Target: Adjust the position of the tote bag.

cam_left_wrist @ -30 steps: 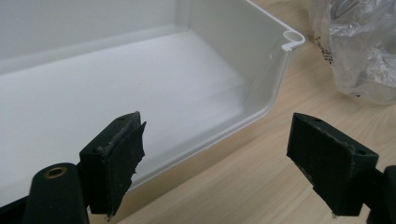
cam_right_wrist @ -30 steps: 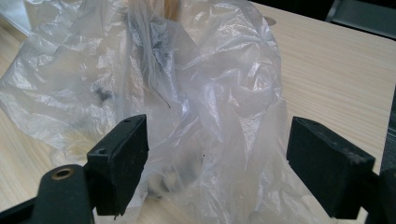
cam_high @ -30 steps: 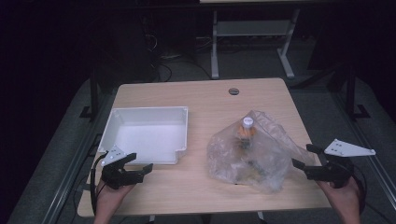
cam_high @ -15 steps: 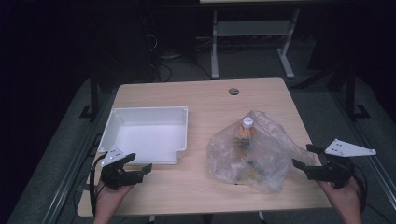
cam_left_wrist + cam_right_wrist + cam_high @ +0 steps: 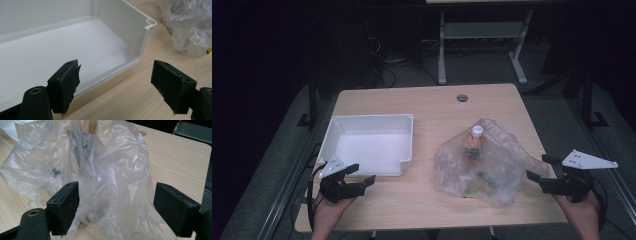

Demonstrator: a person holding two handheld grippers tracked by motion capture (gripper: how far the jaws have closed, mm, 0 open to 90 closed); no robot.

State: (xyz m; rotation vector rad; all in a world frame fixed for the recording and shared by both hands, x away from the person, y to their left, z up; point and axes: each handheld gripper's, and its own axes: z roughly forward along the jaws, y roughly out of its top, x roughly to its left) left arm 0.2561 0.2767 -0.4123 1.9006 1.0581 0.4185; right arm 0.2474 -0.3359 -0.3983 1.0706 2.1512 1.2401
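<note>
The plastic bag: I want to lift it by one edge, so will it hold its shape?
Probably not: the plastic bag looks thin and crumpled, so likely floppy. The bottle upright inside may tip or slide.

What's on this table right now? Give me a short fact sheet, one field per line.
Table: light wood, with a small round hole near the far edge
Tray: white, on the left half, nothing in it
Bag: clear crumpled plastic, on the right half
In the bag: an upright bottle with a white cap, plus dark bits too blurred to name
Left gripper: open, at the tray's near edge, holding nothing
Right gripper: open, facing the bag, holding nothing
</note>
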